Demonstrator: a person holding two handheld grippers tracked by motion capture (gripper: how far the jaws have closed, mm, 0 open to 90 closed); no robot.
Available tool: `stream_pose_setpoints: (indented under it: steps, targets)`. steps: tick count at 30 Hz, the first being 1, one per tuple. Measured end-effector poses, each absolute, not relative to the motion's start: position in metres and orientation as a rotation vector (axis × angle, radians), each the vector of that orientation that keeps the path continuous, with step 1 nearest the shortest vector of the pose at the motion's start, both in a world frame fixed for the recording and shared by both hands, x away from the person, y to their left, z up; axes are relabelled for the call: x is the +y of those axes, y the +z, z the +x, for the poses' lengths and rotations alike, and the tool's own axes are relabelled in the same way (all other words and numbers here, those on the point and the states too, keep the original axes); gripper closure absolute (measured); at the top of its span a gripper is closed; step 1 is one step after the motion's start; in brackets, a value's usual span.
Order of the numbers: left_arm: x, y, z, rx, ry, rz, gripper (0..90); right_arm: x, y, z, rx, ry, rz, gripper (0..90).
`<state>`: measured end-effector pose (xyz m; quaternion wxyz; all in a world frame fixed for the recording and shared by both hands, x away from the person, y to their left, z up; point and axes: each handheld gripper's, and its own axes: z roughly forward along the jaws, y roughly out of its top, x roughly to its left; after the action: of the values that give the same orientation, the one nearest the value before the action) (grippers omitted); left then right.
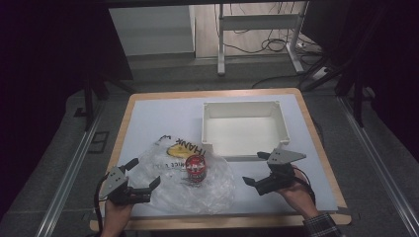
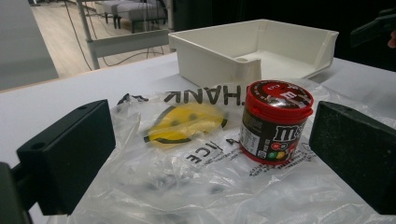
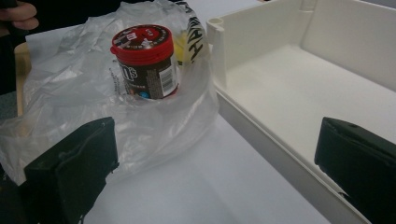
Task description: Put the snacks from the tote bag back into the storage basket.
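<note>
A small candy jar [image 1: 195, 169] with a red lid and dark label stands upright on a crumpled clear plastic bag [image 1: 183, 185], near the middle of the table's near half. In the left gripper view the jar [image 2: 274, 122] sits between the two black jaws but farther off, touching neither; its label shows white lettering and coloured candies. In the right gripper view the jar [image 3: 145, 63] appears at upper left, barcode side facing the camera.

The plastic bag [image 2: 187, 172] lies spread flat on the white table surface [image 1: 163, 116], printed with black letters and a yellow smiley face [image 2: 187, 122]; its print lies to the far left of the jar. In the right gripper view the bag [image 3: 93, 116] reaches just beside the near left corner of the bin.

A white rectangular bin [image 1: 243, 128], open-topped, sits far and right of the jar, apart from it. Its inside [image 3: 299, 93] appears bare.

The left gripper [image 1: 134, 178] rests at the near left, over the bag's left edge, its jaws spread wide and holding nothing. The right gripper [image 1: 262, 168] sits at the near right, just in front of the bin's near right corner, jaws likewise spread wide and empty. A hand [image 1: 117, 211] holds the left gripper; a hand [image 1: 296, 192] with a plaid sleeve [image 1: 323, 226] holds the right.
</note>
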<state>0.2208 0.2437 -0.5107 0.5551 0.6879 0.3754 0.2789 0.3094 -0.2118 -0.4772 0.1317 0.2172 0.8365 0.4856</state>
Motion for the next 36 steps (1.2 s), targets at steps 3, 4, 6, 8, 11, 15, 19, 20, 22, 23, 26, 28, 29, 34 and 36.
stream_pose_setpoints:
  steps: [3,4,6,8,11,15,19,20,22,23,26,28,29,34,36]
  targets:
    - [0.244,-0.511,0.221,0.882,0.659,1.623,0.4,-0.205,-0.477,0.311,2.448,1.406,0.621,0.0]
    - [0.244,-0.511,0.22,0.88,0.659,1.62,0.3,-0.203,-0.476,0.311,2.453,1.402,0.614,0.0]
    - [0.243,-0.51,0.22,0.877,0.658,1.62,0.3,-0.198,-0.476,0.312,2.474,1.393,0.617,0.0]
    - [0.243,-0.511,0.22,0.875,0.66,1.622,0.4,-0.197,-0.476,0.312,2.479,1.393,0.617,0.0]
    - [0.243,-0.51,0.22,0.869,0.658,1.62,0.3,-0.192,-0.476,0.314,2.497,1.385,0.616,0.0]
    - [0.242,-0.51,0.22,0.862,0.659,1.617,0.2,-0.185,-0.475,0.315,2.515,1.381,0.606,0.0]
    - [0.242,-0.51,0.219,0.857,0.66,1.617,0.2,-0.177,-0.476,0.317,2.534,1.364,0.591,0.0]
    - [0.243,-0.51,0.219,0.856,0.659,1.615,0.2,-0.173,-0.477,0.319,2.542,1.356,0.584,0.0]
    - [0.243,-0.51,0.219,0.853,0.659,1.611,0.1,-0.169,-0.477,0.32,2.554,1.354,0.583,0.0]
    - [0.243,-0.51,0.219,0.853,0.66,1.611,0.1,-0.169,-0.477,0.32,2.554,1.354,0.583,0.0]
    - [0.243,-0.51,0.218,0.851,0.661,1.606,0.1,-0.162,-0.477,0.322,2.568,1.352,0.571,0.0]
    - [0.243,-0.51,0.218,0.85,0.661,1.604,0.1,-0.158,-0.477,0.324,2.584,1.338,0.555,0.0]
    - [0.243,-0.51,0.218,0.85,0.662,1.601,0.0,-0.156,-0.477,0.325,2.589,1.331,0.548,0.0]
    - [0.241,-0.51,0.217,0.846,0.668,1.602,0.0,-0.145,-0.479,0.328,2.622,1.306,0.526,0.0]
    - [0.241,-0.51,0.217,0.843,0.671,1.607,0.0,-0.137,-0.481,0.33,2.65,1.272,0.514,0.0]
